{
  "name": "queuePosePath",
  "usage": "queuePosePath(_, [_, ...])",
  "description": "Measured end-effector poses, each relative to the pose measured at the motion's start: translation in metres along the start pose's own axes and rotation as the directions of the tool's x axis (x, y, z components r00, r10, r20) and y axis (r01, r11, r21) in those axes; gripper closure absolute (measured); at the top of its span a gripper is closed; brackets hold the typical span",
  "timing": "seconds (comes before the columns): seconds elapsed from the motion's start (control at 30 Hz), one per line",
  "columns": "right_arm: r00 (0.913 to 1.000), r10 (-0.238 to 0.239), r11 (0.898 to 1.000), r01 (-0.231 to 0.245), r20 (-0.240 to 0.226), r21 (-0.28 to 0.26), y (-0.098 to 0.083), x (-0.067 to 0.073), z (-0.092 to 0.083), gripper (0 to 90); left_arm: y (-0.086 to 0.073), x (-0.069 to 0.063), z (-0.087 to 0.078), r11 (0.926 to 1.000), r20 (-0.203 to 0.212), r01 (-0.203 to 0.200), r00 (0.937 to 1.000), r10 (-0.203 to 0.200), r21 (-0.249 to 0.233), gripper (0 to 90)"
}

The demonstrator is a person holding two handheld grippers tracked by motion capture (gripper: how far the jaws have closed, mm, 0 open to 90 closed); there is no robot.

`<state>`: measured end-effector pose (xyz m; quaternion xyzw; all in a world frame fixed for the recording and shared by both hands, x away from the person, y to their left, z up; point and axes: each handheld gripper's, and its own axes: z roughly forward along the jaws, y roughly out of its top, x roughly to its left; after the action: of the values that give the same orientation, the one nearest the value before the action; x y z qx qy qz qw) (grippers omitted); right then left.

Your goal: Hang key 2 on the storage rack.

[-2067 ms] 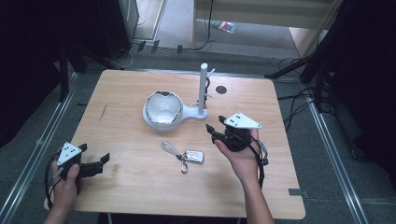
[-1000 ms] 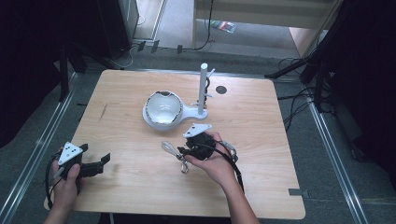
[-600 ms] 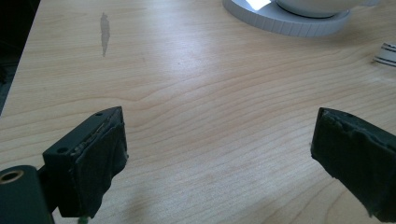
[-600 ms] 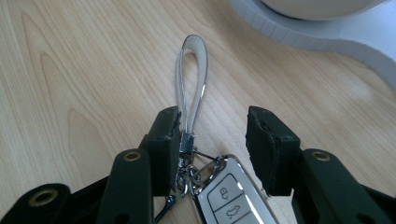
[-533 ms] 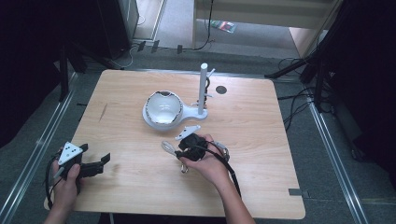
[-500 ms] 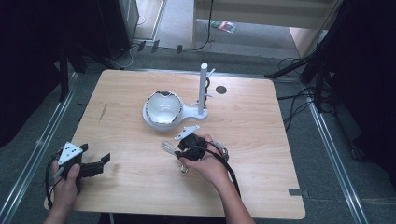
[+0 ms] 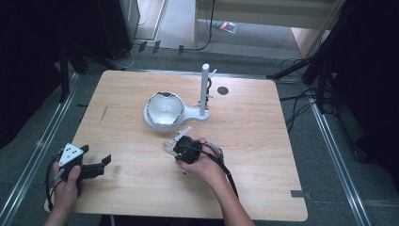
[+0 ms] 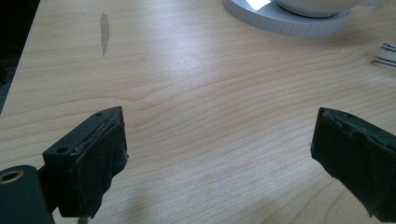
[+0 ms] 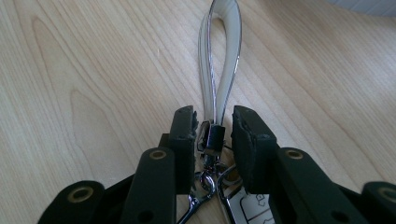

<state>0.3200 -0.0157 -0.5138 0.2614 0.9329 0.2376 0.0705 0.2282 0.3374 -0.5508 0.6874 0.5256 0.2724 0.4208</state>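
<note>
At the lower left of the high view we see the left gripper (image 7: 96,165) held low over the table (image 7: 263,188), its jaws spread wide with nothing between them; toward lower centre the right gripper (image 7: 181,147) points down at the key ring (image 7: 168,146), which lies on the wood near the middle of the frame. In the right gripper view its jaws have just been closing around the ring's black clasp (image 9: 215,137), a thin gap still showing on each side; the pale strap loop (image 9: 220,60) runs up the frame. Beyond, at upper centre, stands the white bowl (image 7: 163,109) on its round base beside an upright post (image 7: 204,89).
</note>
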Motion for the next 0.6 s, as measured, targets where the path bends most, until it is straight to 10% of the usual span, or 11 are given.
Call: queuePosePath(0.6, [0.9997, -0.004, 0.999, 0.003, 0.024, 0.049, 0.0024, 0.0049, 0.0057, 80.2, -0.0001, -0.0002, 0.0003, 1.0, -0.002, 0.001, 1.0, -0.001, -0.002, 3.7])
